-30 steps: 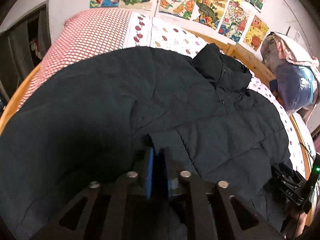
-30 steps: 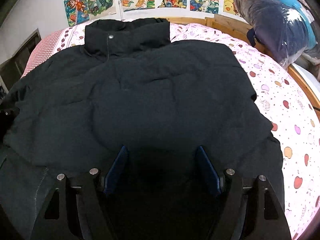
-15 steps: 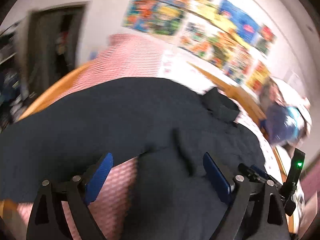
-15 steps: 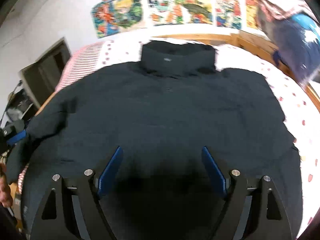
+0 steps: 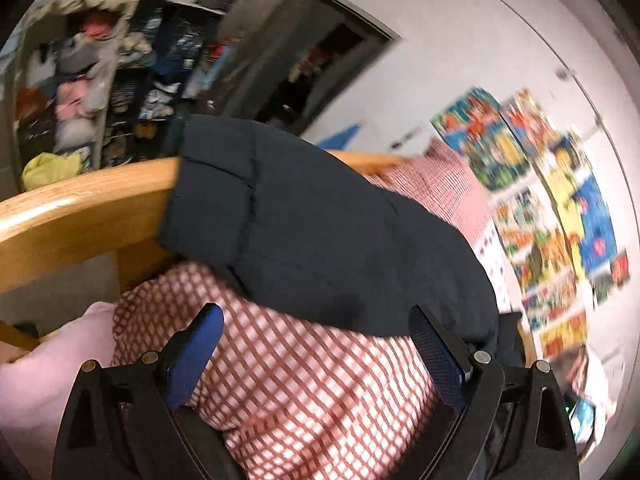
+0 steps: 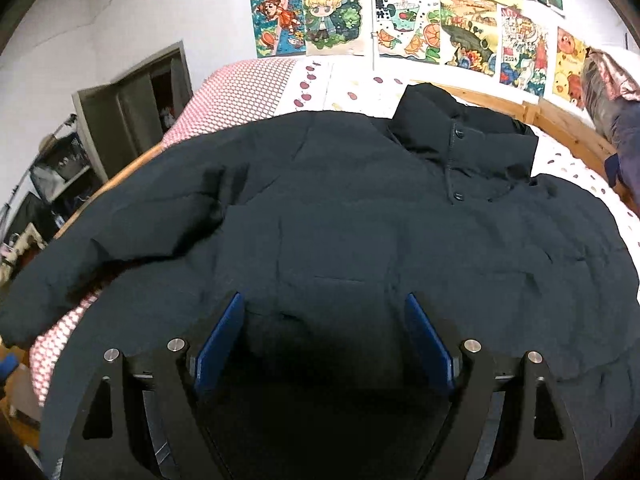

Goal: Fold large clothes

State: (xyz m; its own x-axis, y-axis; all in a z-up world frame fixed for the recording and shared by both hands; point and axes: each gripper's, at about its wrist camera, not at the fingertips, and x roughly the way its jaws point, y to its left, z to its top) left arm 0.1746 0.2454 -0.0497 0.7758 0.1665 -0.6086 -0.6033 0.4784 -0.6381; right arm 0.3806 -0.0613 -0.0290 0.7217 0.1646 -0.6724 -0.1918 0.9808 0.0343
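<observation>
A large dark puffer jacket [image 6: 360, 220] lies spread face up on the bed, its collar [image 6: 460, 140] toward the postered wall. One sleeve [image 6: 100, 256] stretches out to the left. In the left wrist view that sleeve [image 5: 320, 232] drapes over the wooden bed rail [image 5: 80, 216], its cuff at the rail. My left gripper [image 5: 316, 344] stands open just short of the sleeve, over the red checked sheet [image 5: 320, 408], with nothing between its blue pads [image 5: 196, 352]. My right gripper [image 6: 324, 336] hangs open above the jacket's lower front, holding nothing.
Cluttered shelves [image 5: 100, 80] and a dark doorway [image 5: 312, 76] stand beyond the rail. A pink cushion [image 5: 44, 384] lies at the lower left. Posters [image 6: 400, 20] cover the wall. A plastic-wrapped bundle [image 6: 616, 120] sits at the bed's far right corner.
My left gripper let go of the jacket fabric it pinched, opened wide, rolled and swung left to the sleeve at the bed rail. The right gripper widened a little and shifted left over the jacket.
</observation>
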